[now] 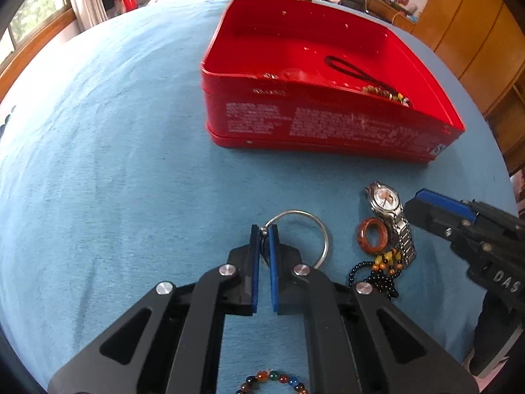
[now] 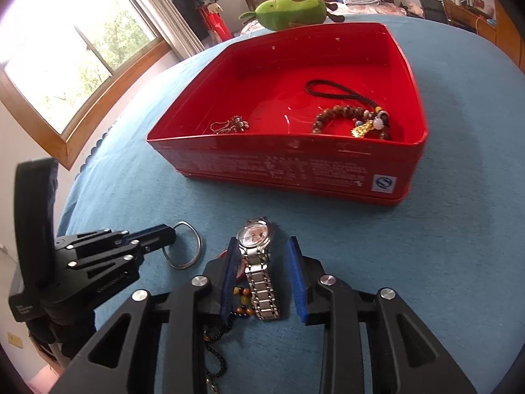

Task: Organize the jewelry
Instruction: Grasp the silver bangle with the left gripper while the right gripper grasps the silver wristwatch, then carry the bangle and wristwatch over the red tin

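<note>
Jewelry lies on a blue cloth [image 1: 115, 164] in front of an open red tin [image 1: 328, 124]. We hold a gripper in each hand and are partway through gathering pieces into the tin, which already holds a silver chain [image 2: 229, 126], a brown bead bracelet [image 2: 338, 115] and a black cord [image 2: 331, 90].

Our left gripper [image 1: 264, 229] has its fingers pinched narrow on the rim of a silver bangle [image 1: 305, 226], which lies flat on the cloth. Our right gripper [image 2: 262, 252] stands partly open, its fingers either side of a steel watch [image 2: 257, 252] without pressing on it. Just beside the watch lie an orange ring [image 1: 372, 234] and a dark bead string [image 1: 377, 272]. A multicoloured bead bracelet [image 1: 275, 382] lies near us, under the left gripper.

We judge the step in hand is picking up the bangle. Next, it likely calls for a lift and carry over the tin's near wall, keeping that thin rim from slipping. The right fingers would need to close on the watch.
</note>
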`<state>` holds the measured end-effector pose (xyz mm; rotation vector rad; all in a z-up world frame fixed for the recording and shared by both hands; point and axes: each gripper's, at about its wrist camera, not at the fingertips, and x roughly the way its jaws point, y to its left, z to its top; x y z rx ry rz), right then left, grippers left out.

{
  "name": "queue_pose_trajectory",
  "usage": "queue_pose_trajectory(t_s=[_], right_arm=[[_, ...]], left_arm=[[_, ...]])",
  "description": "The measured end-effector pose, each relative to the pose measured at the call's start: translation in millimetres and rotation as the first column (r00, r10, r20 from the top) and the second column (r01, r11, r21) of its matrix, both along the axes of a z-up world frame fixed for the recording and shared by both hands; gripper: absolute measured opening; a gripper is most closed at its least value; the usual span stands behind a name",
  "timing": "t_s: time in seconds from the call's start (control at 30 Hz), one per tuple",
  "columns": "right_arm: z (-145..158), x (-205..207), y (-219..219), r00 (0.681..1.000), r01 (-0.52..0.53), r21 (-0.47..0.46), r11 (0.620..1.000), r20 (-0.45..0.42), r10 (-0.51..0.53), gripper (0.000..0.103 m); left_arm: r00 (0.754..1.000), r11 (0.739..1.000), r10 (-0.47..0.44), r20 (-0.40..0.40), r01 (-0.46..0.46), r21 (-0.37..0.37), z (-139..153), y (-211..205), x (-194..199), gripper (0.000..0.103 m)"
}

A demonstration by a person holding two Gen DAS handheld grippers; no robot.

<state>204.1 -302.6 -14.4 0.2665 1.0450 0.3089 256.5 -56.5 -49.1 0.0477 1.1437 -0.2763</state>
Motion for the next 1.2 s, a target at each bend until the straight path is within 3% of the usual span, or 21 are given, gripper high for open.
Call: queue_pose_trajectory(t_s=[0.53, 1.2], right_arm=[[-13, 10, 16, 1.000, -0.017, -0.028, 0.999, -0.019, 0.016, 0.028], [35, -20, -30, 0.993, 0.056, 0.077, 0.995, 0.100, -0.063, 0.028]], left_arm=[[1.000, 1.000, 0.011, 0.008, -0.011, -0.024, 11, 13, -5, 0.004], [0.997, 0.996, 0.040, 0.063, -0.035, -0.085, 36, 36, -18, 0.004]])
